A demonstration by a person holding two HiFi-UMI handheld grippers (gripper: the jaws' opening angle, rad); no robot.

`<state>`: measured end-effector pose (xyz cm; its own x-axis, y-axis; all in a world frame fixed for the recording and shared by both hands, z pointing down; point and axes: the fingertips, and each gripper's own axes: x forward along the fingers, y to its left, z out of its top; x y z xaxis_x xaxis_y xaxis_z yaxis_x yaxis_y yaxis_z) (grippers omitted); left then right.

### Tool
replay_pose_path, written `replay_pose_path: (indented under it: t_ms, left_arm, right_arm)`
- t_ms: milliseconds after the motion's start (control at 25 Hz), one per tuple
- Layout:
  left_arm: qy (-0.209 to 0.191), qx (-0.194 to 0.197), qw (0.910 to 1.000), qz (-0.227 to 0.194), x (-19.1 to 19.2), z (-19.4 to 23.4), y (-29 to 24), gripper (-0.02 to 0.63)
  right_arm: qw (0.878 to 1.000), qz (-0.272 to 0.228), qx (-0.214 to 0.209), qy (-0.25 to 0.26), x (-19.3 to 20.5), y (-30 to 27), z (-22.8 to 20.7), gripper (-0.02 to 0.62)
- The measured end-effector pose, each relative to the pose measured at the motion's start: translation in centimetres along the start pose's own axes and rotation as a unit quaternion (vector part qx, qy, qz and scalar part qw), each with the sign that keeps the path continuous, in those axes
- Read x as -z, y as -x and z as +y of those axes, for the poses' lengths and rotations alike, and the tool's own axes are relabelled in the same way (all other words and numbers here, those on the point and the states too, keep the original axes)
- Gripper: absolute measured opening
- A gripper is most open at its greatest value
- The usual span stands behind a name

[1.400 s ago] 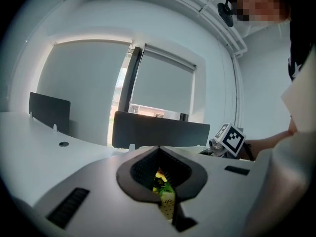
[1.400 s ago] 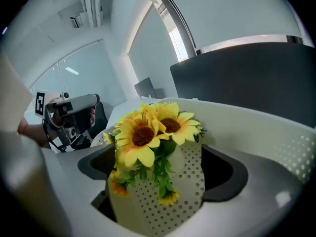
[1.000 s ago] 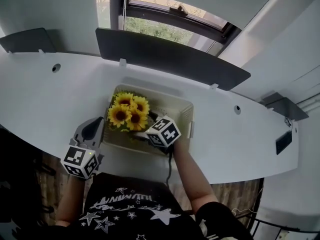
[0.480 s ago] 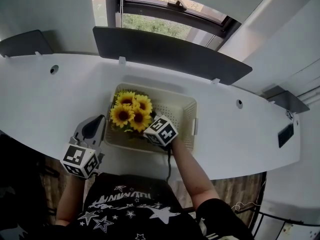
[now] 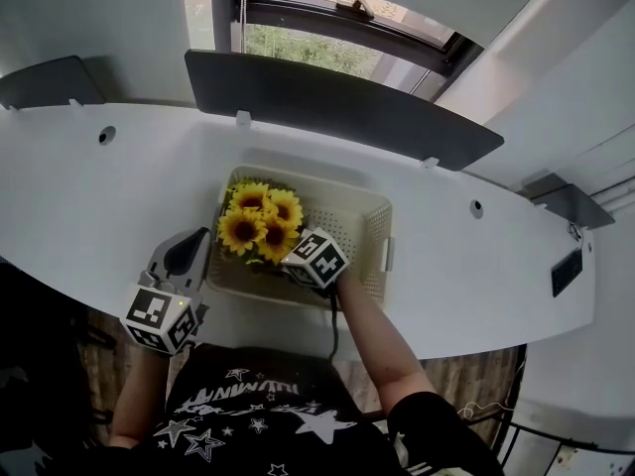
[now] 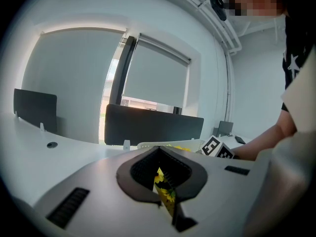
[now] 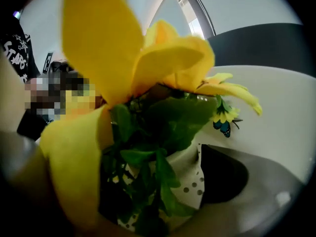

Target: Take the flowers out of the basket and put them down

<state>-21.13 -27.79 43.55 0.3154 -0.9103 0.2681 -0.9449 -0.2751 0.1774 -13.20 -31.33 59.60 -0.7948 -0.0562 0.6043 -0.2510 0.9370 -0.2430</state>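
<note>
A bunch of yellow sunflowers (image 5: 260, 224) stands in the left end of a white perforated basket (image 5: 369, 209) on the white desk. My right gripper (image 5: 282, 265) reaches in from the basket's near side and is shut on the bunch's lower part. In the right gripper view the petals and green leaves (image 7: 148, 78) fill the frame, and the white dotted wrapping (image 7: 196, 179) sits between the dark jaws of that gripper (image 7: 163, 184). My left gripper (image 5: 189, 244) hovers at the desk's near edge, left of the basket, jaws together and holding nothing. Its tip (image 6: 163, 174) points toward the basket.
A dark partition screen (image 5: 337, 102) runs along the desk's far edge, with a window behind it. The curved white desk (image 5: 99, 196) has cable holes (image 5: 106, 135) at left and right. The basket's right half holds nothing visible. The person's torso is close to the near edge.
My right gripper has edged slightly left, closer against the bunch in the basket. The flowers and my left gripper have barely moved.
</note>
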Motion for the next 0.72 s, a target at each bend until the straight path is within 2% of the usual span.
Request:
replay_pose_path:
  t_ms: [400,720]
  left_arm:
    - [0.001,-0.013,0.9999,0.001,0.41,-0.45,0.54,0.009]
    - [0.006,-0.015,0.9999,0.006,0.95,-0.53,0.5,0.009]
  right_arm:
    - [0.999,0.015,-0.013,0.027,0.39,-0.39,0.72,0.509]
    - [0.999,0.001,-0.012,0.035,0.19,-0.72,0.57,0.509]
